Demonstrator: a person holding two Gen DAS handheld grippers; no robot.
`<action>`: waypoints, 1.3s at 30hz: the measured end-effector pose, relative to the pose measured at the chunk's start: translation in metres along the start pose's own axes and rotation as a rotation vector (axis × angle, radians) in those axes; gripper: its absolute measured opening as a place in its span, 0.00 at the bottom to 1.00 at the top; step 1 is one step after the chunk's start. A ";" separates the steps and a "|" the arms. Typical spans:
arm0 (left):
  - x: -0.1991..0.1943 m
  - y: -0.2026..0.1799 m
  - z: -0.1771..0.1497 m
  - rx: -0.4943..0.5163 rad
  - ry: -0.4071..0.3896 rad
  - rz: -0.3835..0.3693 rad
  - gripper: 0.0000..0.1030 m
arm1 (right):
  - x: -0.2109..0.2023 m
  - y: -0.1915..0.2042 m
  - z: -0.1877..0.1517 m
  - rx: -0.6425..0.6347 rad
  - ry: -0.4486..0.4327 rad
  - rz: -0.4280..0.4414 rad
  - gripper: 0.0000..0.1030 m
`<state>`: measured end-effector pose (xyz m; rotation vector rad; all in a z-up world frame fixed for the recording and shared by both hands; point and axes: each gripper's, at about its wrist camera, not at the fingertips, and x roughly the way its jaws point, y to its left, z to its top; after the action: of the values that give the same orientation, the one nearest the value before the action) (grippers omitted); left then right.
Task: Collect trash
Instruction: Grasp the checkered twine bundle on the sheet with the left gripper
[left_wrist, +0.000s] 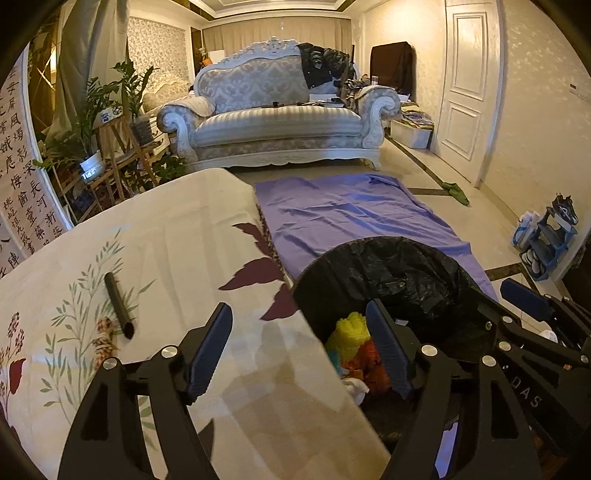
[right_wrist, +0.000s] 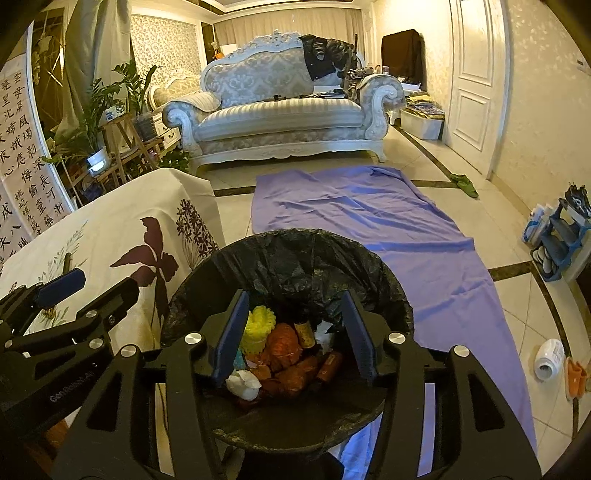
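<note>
A round bin lined with a black bag (right_wrist: 303, 254) stands beside the table and holds yellow, orange and white trash (right_wrist: 284, 350); it also shows in the left wrist view (left_wrist: 399, 266). My right gripper (right_wrist: 293, 332) is open and empty, right above the bin's mouth. My left gripper (left_wrist: 299, 350) is open and empty over the table's right edge. A black tube (left_wrist: 118, 304) and a small knotted rope piece (left_wrist: 104, 338) lie on the floral tablecloth (left_wrist: 166, 258), left of the left gripper.
A purple cloth (right_wrist: 388, 229) covers the floor beyond the bin. A white bottle (right_wrist: 550, 360) and an orange item (right_wrist: 575, 376) lie on the tiles at right. A sofa (right_wrist: 280, 110), plant stands (right_wrist: 122, 147) and a shoe rack (right_wrist: 565, 236) ring the room.
</note>
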<state>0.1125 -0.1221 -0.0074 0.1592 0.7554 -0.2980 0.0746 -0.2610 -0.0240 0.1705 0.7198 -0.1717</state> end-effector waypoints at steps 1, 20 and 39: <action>-0.001 0.002 -0.001 -0.004 0.000 0.002 0.71 | -0.001 0.001 0.000 -0.001 0.000 0.003 0.50; -0.016 0.063 -0.018 -0.079 0.017 0.080 0.72 | -0.005 0.052 -0.003 -0.063 0.010 0.064 0.56; -0.014 0.143 -0.036 -0.214 0.076 0.180 0.72 | 0.001 0.110 -0.004 -0.147 0.031 0.156 0.56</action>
<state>0.1259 0.0255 -0.0187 0.0356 0.8374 -0.0395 0.0966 -0.1534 -0.0175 0.0888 0.7442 0.0329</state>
